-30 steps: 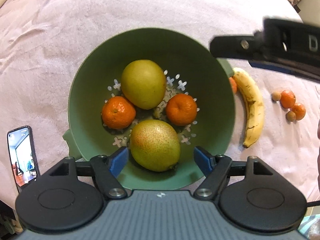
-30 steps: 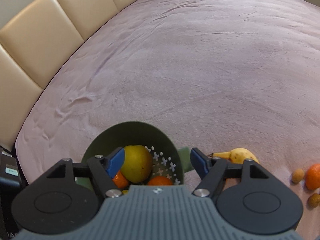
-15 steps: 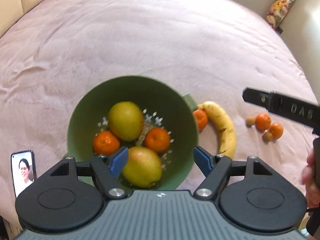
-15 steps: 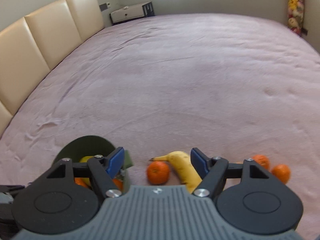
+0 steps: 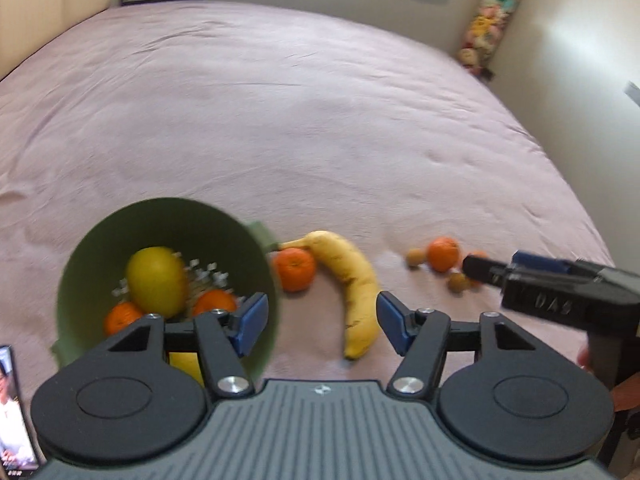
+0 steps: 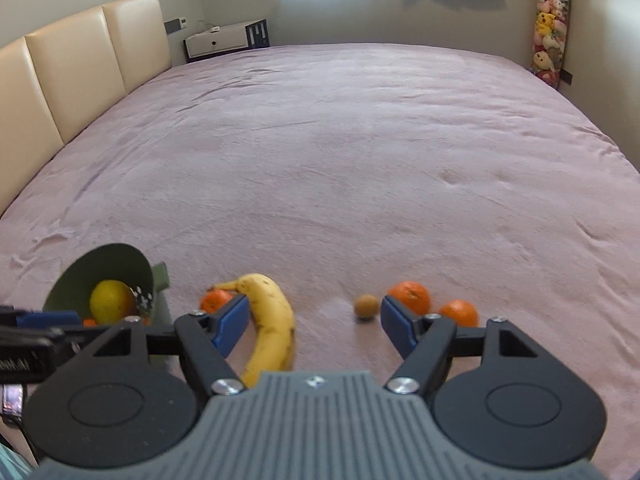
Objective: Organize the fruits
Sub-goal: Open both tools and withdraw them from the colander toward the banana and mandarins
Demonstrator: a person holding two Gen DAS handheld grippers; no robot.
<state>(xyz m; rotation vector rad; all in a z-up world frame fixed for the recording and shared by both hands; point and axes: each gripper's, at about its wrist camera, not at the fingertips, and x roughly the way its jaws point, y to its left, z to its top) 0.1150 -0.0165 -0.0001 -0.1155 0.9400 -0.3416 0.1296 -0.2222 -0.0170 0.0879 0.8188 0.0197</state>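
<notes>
Fruits are partly sorted. Nearest, the left gripper (image 5: 318, 320) is closing with nothing between its pads, above the banana (image 5: 352, 280) on the bed (image 5: 320, 120). The right gripper (image 6: 314, 326) stands apart and empty, facing loose oranges (image 6: 410, 297). Farther left, the green bowl (image 5: 100, 240) holds pears and oranges, so fruit likely goes there.

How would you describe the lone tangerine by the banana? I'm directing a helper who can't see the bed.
Find the green bowl on the pink bedspread. Just right of its handle tab, a tangerine lies on the cover, tucked against the stem end of the banana. Unlike the other tangerines, it is neither inside the bowl nor among the small brown fruits farther right.
</notes>
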